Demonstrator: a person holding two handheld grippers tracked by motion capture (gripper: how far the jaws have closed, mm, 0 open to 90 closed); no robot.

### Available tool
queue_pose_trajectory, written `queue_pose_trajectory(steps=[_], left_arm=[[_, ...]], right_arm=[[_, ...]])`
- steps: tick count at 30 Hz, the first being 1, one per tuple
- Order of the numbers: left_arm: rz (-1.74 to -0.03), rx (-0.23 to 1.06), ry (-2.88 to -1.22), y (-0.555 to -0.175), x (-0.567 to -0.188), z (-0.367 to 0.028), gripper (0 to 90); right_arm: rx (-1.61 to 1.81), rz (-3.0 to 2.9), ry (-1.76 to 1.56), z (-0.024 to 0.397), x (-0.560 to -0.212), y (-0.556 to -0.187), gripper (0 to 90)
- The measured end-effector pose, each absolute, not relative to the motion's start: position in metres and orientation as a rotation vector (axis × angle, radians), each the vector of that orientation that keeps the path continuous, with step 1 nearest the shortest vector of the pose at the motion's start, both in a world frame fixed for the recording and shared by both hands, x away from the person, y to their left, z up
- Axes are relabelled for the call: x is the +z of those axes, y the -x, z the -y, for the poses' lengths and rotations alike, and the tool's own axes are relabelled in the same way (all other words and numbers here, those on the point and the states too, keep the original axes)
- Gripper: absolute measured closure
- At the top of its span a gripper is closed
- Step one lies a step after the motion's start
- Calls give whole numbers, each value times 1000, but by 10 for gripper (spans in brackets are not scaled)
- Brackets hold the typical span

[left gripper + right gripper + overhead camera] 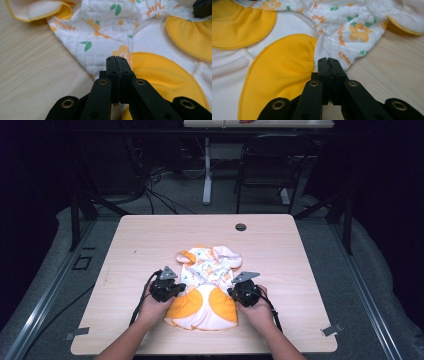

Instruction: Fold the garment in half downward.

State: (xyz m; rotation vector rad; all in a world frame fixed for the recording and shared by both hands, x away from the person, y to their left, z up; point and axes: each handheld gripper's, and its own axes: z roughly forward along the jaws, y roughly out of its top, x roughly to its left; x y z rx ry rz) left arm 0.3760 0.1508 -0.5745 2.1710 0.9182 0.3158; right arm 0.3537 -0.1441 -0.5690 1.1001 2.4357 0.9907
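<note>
Both my grippers sit at the edges of a small quilted baby garment on the table.

The white-and-orange quilted baby garment (206, 287), printed with flowers and green leaves, lies spread near the front middle of the light wooden table (280, 250). My left gripper (116, 60) rests at its left edge, jaws pressed together with nothing visibly caught between them. My right gripper (328, 60) sits at the right edge, jaws likewise clenched together, beside an orange patch (279, 72).
</note>
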Motion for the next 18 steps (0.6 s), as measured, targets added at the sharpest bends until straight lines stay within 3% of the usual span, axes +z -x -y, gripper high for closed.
queue_pose_trajectory(steps=[18], left_arm=[[-887,279,-2208,-359,-578,-158,896]], right_arm=[[987,-2486,-1044,141,-575,-345,895]])
